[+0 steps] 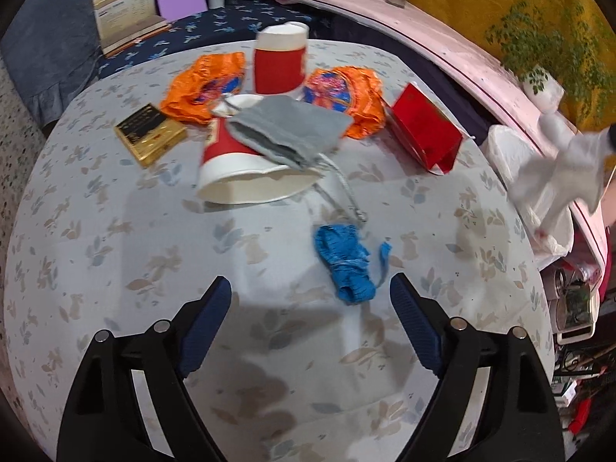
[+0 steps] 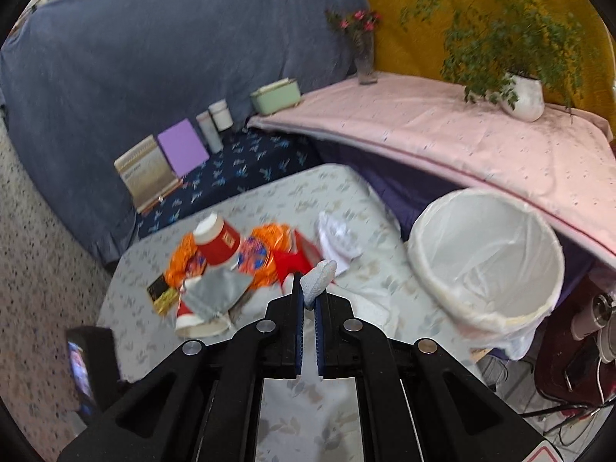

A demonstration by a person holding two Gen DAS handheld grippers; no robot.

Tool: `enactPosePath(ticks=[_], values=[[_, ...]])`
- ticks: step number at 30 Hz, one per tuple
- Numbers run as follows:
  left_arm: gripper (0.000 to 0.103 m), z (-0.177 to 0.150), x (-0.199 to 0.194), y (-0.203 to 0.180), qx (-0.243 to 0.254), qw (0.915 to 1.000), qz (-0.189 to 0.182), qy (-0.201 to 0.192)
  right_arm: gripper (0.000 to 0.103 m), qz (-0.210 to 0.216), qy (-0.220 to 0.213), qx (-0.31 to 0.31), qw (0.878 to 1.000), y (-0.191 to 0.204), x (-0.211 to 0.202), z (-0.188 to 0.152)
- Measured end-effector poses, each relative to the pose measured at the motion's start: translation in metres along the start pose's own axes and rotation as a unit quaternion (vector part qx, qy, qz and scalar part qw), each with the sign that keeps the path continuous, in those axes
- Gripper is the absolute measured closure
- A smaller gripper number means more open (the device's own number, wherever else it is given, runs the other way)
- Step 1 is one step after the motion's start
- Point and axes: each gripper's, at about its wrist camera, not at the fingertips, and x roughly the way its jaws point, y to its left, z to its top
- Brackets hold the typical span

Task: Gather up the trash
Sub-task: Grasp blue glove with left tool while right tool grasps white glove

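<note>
My left gripper (image 1: 310, 288) is open and empty above the table, just short of a crumpled blue scrap (image 1: 346, 265). Beyond it lie a tipped red paper cup (image 1: 246, 165) under a grey pouch (image 1: 285, 131), an upright red cup (image 1: 280, 59), two orange wrappers (image 1: 204, 86), a red box (image 1: 425, 131) and a gold box (image 1: 150, 136). My right gripper (image 2: 309, 292) is shut on a white tissue wad (image 2: 318, 276), held above the table, left of the white lined bin (image 2: 489, 254). The same tissue (image 1: 558, 169) shows at the right in the left wrist view.
A crumpled white paper (image 2: 338, 238) lies near the table's far edge. A pink-covered shelf (image 2: 442, 142) carries a potted plant (image 2: 519, 92) and a vase (image 2: 364, 57). Books and jars (image 2: 184, 150) stand on the blue cloth behind. A black device (image 2: 88, 369) sits at left.
</note>
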Motion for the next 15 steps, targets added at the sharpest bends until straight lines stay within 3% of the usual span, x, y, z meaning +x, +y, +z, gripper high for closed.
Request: enactPosePath(ticks=[4,7,14,15], values=[[0.024,0.005,0.015,-0.012,0.012,0.9999,0.007,0.006,0.098,-0.005,-0.014,0.006,1.0,-0.009,-0.01,0.007],[0.032,0.008,0.025,-0.019,0.024,0.9996,0.014,0.012,0.098,-0.008,-0.018,0.009,1.0,-0.013,-0.012,0.009],[0.078,0.011,0.038,-0.032,0.049,0.9983,0.01,0.029,0.098,-0.011,-0.014,0.013,1.0,-0.019,-0.009,0.008],[0.08,0.012,0.037,-0.034,0.05,0.9983,0.009,0.029,0.098,-0.011,-0.014,0.015,1.0,-0.021,-0.009,0.007]])
